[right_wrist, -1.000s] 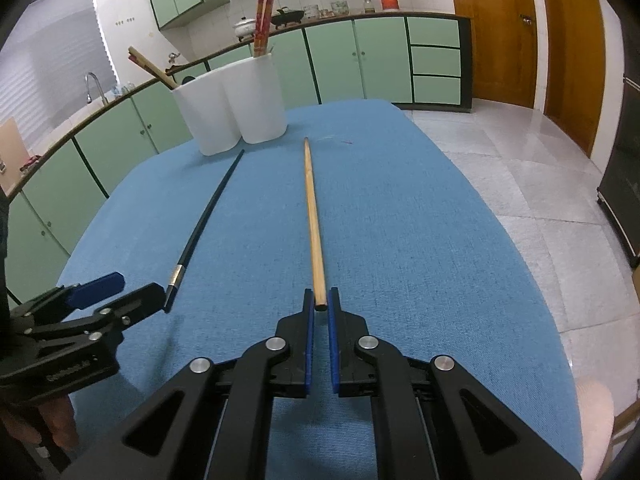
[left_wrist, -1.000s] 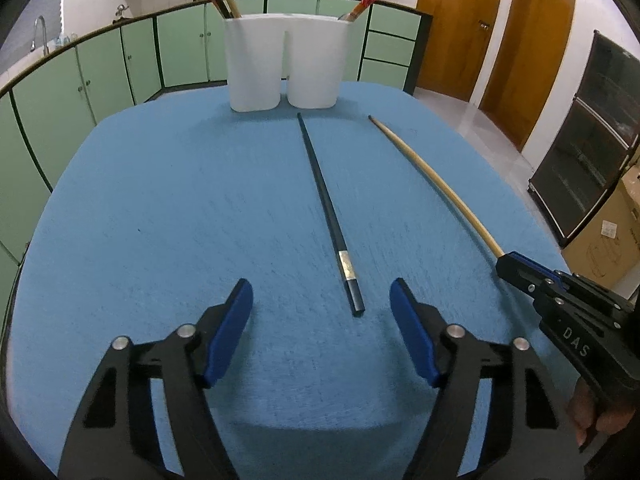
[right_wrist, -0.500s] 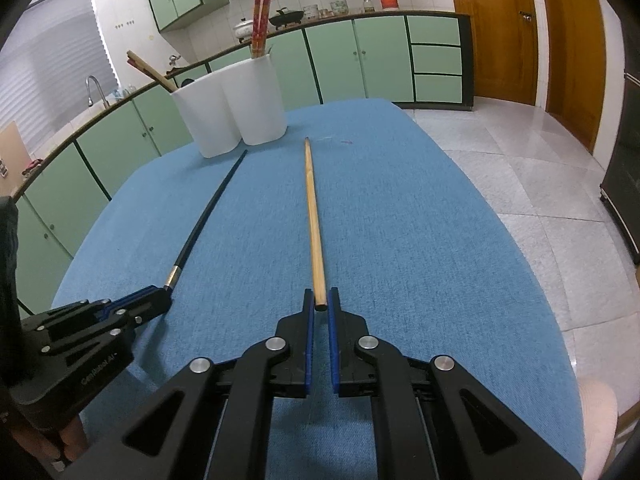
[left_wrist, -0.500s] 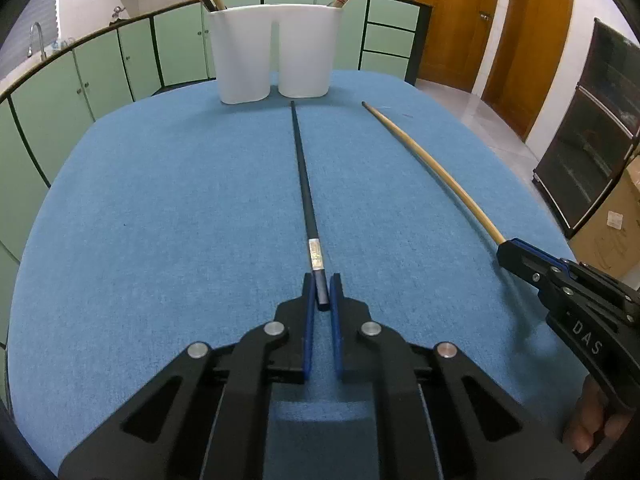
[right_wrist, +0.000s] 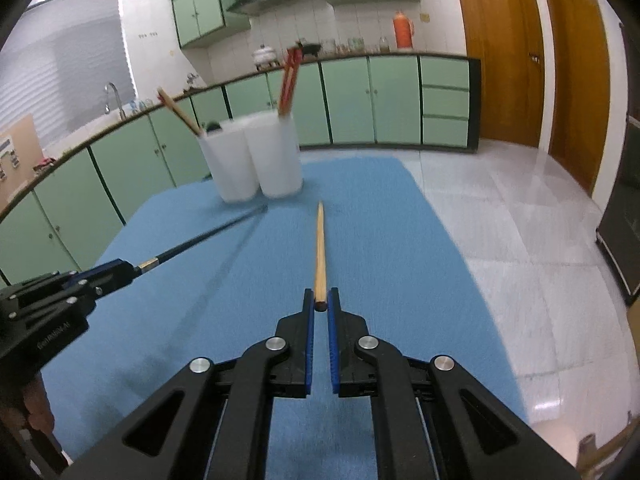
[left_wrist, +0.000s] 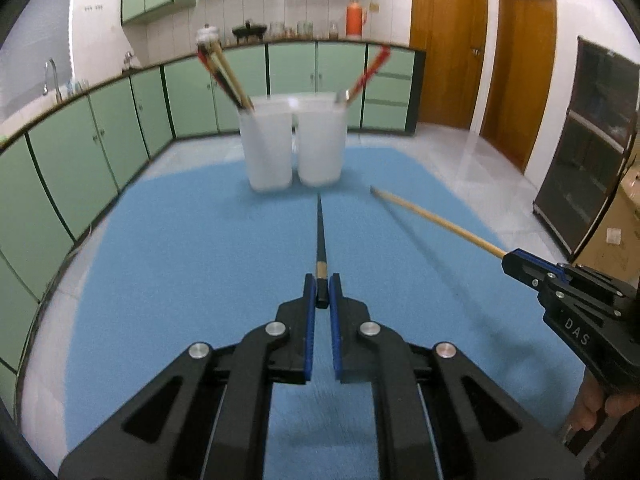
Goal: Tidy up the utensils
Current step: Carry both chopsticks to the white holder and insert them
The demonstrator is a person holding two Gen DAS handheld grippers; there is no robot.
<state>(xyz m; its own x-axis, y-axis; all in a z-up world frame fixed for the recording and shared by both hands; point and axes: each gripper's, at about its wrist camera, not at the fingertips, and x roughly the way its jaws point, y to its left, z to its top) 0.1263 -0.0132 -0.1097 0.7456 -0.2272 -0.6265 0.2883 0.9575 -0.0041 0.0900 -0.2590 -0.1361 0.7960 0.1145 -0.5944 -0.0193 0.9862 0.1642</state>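
Note:
My left gripper (left_wrist: 321, 294) is shut on the butt end of a black chopstick (left_wrist: 320, 236), which is lifted off the blue table (left_wrist: 180, 264) and points at the holders. My right gripper (right_wrist: 320, 304) is shut on the end of a light wooden chopstick (right_wrist: 319, 248), also raised above the cloth. Each gripper shows in the other's view, the right gripper (left_wrist: 520, 266) at the right and the left gripper (right_wrist: 116, 272) at the left. Two white holders (left_wrist: 294, 144) stand side by side at the far end, with chopsticks leaning in them: red, black and wood in the left one, red in the right.
Green kitchen cabinets (left_wrist: 100, 136) run along the left and back. Tiled floor (right_wrist: 500, 216) and wooden doors (left_wrist: 448, 44) lie to the right of the table. A person's hand (left_wrist: 596, 412) holds the right gripper's handle. A dark glass cabinet (left_wrist: 588, 160) stands at the far right.
The left gripper closed on the black chopstick. Both grippers then rose, lifting their chopsticks off the cloth, and more of the room's upper part came into view.

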